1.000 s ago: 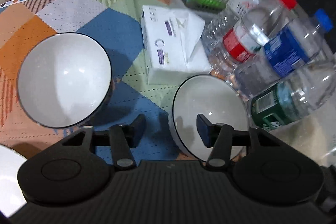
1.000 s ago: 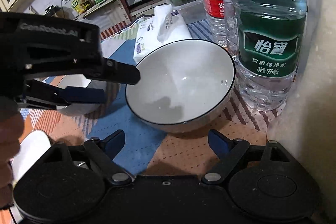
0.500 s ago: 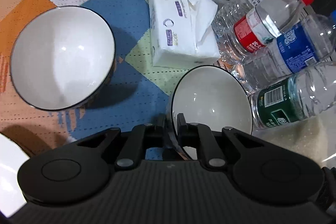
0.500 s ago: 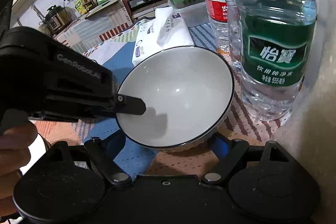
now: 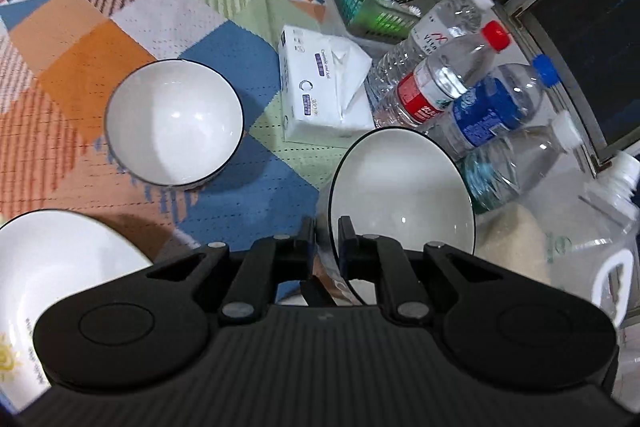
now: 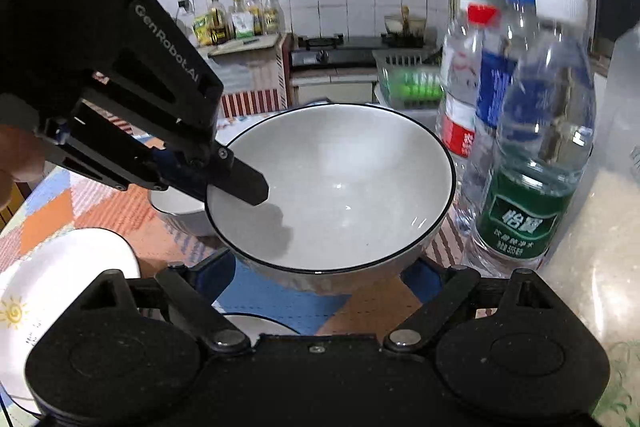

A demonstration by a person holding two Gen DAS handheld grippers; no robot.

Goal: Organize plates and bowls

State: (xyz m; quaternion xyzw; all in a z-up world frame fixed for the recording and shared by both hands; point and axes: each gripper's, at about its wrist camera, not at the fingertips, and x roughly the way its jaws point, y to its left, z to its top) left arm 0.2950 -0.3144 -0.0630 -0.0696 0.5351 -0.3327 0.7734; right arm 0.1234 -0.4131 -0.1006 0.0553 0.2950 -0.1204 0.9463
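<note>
Left wrist view shows the left gripper [image 5: 327, 227] pinching the lifted bowl [image 5: 404, 195] by its rim alone (right gripper [image 6: 316, 267] spread below), so it could slip onto the bottles [image 5: 472, 99].

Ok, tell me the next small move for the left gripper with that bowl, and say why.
Probably carry the held bowl leftward toward the second bowl on the tablecloth and nest it there. The left gripper is shut on its rim, and the bowl looks lifted off the cloth. The right gripper is open and empty, beneath the bowl.
</note>
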